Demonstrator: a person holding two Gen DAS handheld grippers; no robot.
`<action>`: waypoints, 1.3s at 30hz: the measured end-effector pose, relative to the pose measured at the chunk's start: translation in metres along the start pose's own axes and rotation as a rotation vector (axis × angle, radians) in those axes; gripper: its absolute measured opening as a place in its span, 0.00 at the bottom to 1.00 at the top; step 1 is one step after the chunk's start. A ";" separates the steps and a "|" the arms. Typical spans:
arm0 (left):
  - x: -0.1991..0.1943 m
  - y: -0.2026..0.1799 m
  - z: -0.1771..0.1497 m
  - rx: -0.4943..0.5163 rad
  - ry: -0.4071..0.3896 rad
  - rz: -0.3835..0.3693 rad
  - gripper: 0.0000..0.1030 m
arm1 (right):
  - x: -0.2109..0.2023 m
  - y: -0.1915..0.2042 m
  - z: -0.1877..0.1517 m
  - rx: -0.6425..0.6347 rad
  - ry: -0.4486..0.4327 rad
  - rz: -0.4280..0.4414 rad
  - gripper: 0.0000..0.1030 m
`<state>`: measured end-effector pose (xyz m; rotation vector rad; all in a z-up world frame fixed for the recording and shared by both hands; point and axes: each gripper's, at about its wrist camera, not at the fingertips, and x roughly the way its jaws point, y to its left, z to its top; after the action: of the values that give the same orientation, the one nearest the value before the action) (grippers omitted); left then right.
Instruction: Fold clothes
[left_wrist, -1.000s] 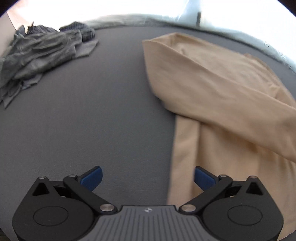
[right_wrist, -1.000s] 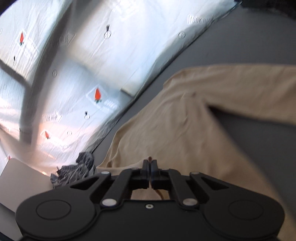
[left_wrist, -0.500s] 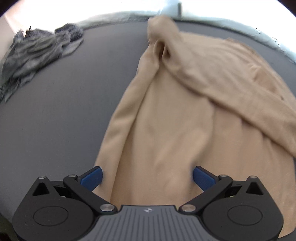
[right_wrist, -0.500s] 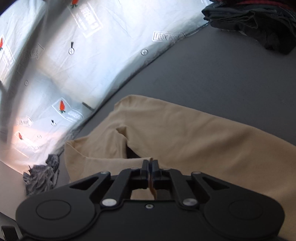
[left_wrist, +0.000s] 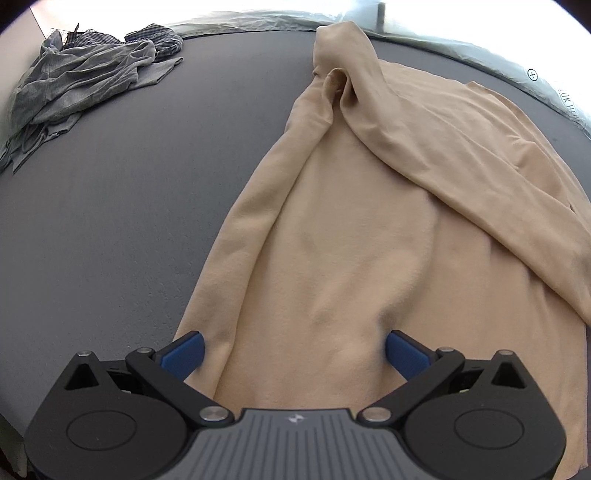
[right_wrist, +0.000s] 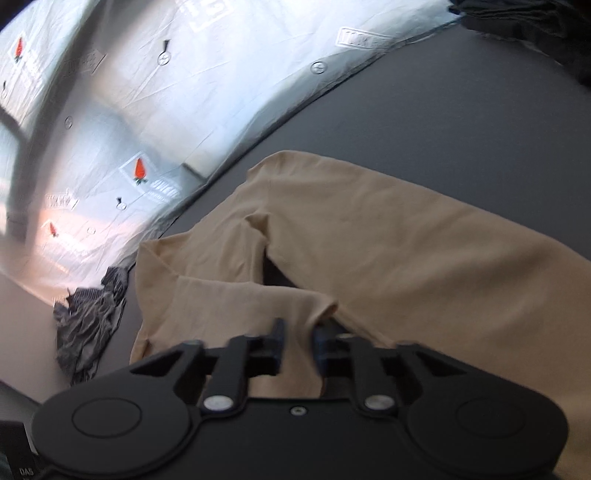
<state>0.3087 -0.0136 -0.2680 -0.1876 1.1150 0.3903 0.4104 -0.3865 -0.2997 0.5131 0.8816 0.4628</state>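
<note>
A tan long-sleeved top (left_wrist: 362, 236) lies on the dark grey table (left_wrist: 110, 206), with one sleeve (left_wrist: 413, 125) folded diagonally across the body. My left gripper (left_wrist: 293, 352) is open, its blue pads (left_wrist: 183, 352) astride the near hem. In the right wrist view the same top (right_wrist: 388, 251) lies spread. My right gripper (right_wrist: 298, 345) has its jaws slightly parted around the sleeve end (right_wrist: 295, 314), which rests between them.
A heap of grey and checked clothes (left_wrist: 85, 77) lies at the table's far left and shows in the right wrist view (right_wrist: 88, 317). A dark garment pile (right_wrist: 535, 26) sits at the far right. A printed plastic sheet (right_wrist: 147, 92) borders the table's far edge.
The sleeve was carried across the top's body and laid down. My right gripper went from shut on the sleeve to parted. My left gripper moved over the near hem.
</note>
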 end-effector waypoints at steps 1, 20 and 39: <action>0.000 -0.001 -0.001 -0.002 0.000 0.001 1.00 | 0.000 0.002 0.003 -0.029 -0.002 -0.004 0.02; -0.053 0.005 0.029 -0.083 -0.081 -0.111 1.00 | -0.024 -0.033 0.117 -0.172 -0.246 -0.124 0.02; -0.042 0.093 -0.006 -0.184 -0.002 0.025 1.00 | -0.031 -0.034 0.040 0.073 -0.195 -0.127 0.19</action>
<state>0.2507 0.0606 -0.2285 -0.3359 1.0800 0.5154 0.4316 -0.4405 -0.2805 0.5560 0.7401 0.2607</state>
